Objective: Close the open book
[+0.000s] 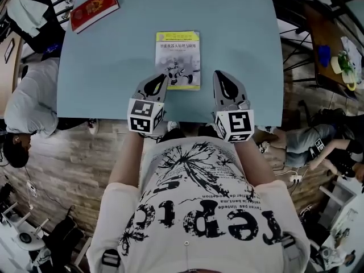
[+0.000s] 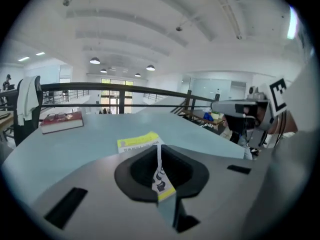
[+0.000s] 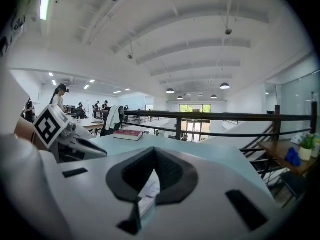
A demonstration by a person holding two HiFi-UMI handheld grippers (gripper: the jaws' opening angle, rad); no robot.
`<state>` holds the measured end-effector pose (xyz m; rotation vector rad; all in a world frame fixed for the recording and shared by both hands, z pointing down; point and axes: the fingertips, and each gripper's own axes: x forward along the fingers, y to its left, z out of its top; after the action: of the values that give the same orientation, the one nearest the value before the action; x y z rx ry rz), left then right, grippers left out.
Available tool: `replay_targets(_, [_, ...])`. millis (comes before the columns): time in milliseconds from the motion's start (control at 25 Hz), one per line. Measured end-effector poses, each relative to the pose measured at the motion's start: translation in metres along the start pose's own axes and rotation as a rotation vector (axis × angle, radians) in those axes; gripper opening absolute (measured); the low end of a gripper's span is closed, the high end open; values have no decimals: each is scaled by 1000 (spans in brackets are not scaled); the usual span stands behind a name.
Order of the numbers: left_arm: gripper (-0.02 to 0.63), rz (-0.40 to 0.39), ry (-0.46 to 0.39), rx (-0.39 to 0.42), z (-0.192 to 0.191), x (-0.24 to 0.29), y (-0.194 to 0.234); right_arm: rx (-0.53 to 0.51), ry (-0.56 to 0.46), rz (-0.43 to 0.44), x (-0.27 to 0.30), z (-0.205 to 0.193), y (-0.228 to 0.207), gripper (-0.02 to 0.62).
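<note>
The book (image 1: 178,56) lies closed on the light blue table (image 1: 108,67), cover up, with a yellow band along its far edge. My left gripper (image 1: 163,78) hovers over the book's near left corner, jaws together with nothing between them. My right gripper (image 1: 219,75) hangs just right of the book, also shut and empty. In the left gripper view the book (image 2: 137,141) shows beyond the closed tips of the left gripper (image 2: 159,151), well below them. In the right gripper view a strip of the book (image 3: 150,191) shows under the right gripper (image 3: 152,156).
A red book (image 1: 94,8) lies at the table's far left corner. A chair draped with white cloth (image 1: 28,4) stands beyond it. A person (image 1: 28,107) sits left of the table, others at the right (image 1: 307,141). A railing runs behind the table.
</note>
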<state>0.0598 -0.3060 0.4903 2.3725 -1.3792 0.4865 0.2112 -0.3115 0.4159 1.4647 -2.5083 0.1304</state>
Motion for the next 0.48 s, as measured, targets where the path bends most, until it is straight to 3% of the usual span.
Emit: replay_targets(480, [26,45,-348,99,120,-78,34,-10,-109,-42,7,40,32,11])
